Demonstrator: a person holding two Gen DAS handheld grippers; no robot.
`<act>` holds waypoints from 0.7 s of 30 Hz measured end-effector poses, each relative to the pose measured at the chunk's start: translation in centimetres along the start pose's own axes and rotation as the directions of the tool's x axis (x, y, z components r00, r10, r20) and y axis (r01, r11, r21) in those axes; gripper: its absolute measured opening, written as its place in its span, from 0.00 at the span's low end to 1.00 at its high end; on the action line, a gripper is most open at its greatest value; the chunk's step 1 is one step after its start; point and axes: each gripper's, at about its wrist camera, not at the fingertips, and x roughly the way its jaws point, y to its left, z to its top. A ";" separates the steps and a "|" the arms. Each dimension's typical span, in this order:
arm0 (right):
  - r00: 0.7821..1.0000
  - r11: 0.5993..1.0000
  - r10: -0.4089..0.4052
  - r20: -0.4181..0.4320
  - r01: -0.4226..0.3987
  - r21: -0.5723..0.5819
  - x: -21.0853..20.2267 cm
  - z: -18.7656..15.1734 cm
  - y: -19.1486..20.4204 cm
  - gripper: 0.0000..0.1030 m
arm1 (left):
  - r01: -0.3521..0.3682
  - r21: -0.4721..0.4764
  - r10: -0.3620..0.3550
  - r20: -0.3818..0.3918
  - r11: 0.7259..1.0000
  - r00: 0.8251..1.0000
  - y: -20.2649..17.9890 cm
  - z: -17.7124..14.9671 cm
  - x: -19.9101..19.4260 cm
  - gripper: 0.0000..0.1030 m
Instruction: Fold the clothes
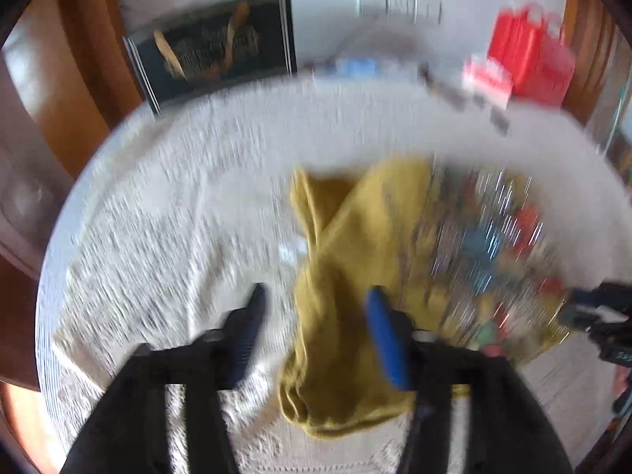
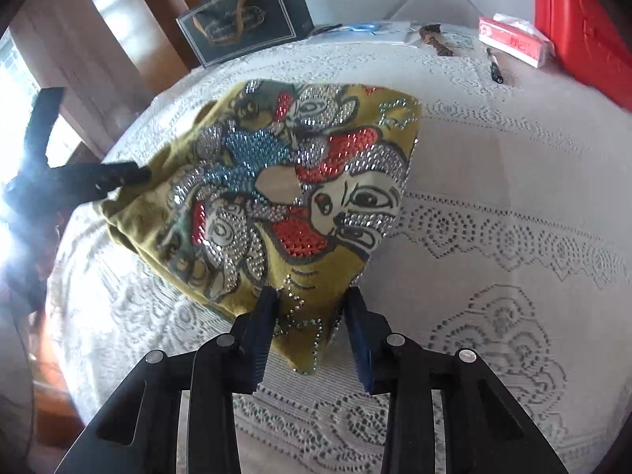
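Observation:
A mustard-yellow garment [image 2: 237, 276] with a sequinned cartoon print lies bunched on the white lace tablecloth [image 2: 493, 197]. My right gripper [image 2: 310, 308] has the garment's near corner pinched between its fingers, and the tip of that corner hangs below them. In the blurred left wrist view my left gripper [image 1: 316, 316] stands open just above the garment [image 1: 339, 355], its right finger [image 1: 383, 335] over the plain yellow fold and its left finger over bare cloth. The left gripper [image 2: 130, 173] also shows at the garment's left edge, and the right gripper [image 1: 584, 304] at the far right.
Along the table's far edge are a dark gift bag [image 2: 245, 15], blue scissors [image 2: 355, 27], a pen [image 2: 495, 65], a red and white tissue box [image 2: 513, 39] and a red case [image 2: 584, 27]. Wooden furniture [image 2: 118, 31] stands to the left.

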 end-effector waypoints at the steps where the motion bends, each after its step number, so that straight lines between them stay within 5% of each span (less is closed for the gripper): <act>1: 0.999 1.000 0.018 0.030 -0.018 0.018 -0.7 0.4 -0.5 0.35 | 0.013 -0.019 -0.012 0.033 1.000 0.999 0.2 0.5 -0.6 0.76; 6: 0.986 0.987 -0.015 0.165 -0.011 0.161 -2.7 3.7 -3.8 0.40 | 0.074 -0.126 -0.068 0.049 0.989 0.996 0.4 2.9 1.8 0.77; 13: 0.991 0.963 -0.005 0.136 -0.032 0.267 1.6 7.2 -6.1 0.44 | 0.114 -0.157 -0.126 -0.067 0.981 0.990 -1.0 3.1 8.5 0.75; 15: 0.993 0.970 -0.014 0.121 -0.016 0.244 2.8 7.6 -5.6 0.50 | 0.098 -0.140 -0.112 -0.094 0.985 0.989 -1.7 2.9 9.4 0.26; 17: 0.995 0.984 -0.026 0.097 0.009 0.175 4.0 7.4 -4.5 0.44 | 0.055 -0.125 -0.065 -0.076 0.991 0.995 -2.7 3.0 9.1 0.13; 18: 0.990 0.989 -0.088 0.110 0.074 0.124 4.1 7.2 -3.7 0.29 | 0.033 -0.094 -0.038 -0.051 0.995 0.998 -3.5 3.1 8.3 0.09; 19: 0.986 0.987 -0.120 0.114 0.107 0.116 4.1 6.9 -3.8 0.26 | 0.038 -0.047 -0.039 -0.020 0.998 0.999 -4.8 3.2 7.2 0.09; 21: 0.986 0.983 -0.090 0.137 0.066 0.169 3.8 6.2 -5.0 0.22 | 0.223 0.015 -0.223 -0.013 0.975 0.975 -7.0 3.2 5.1 0.09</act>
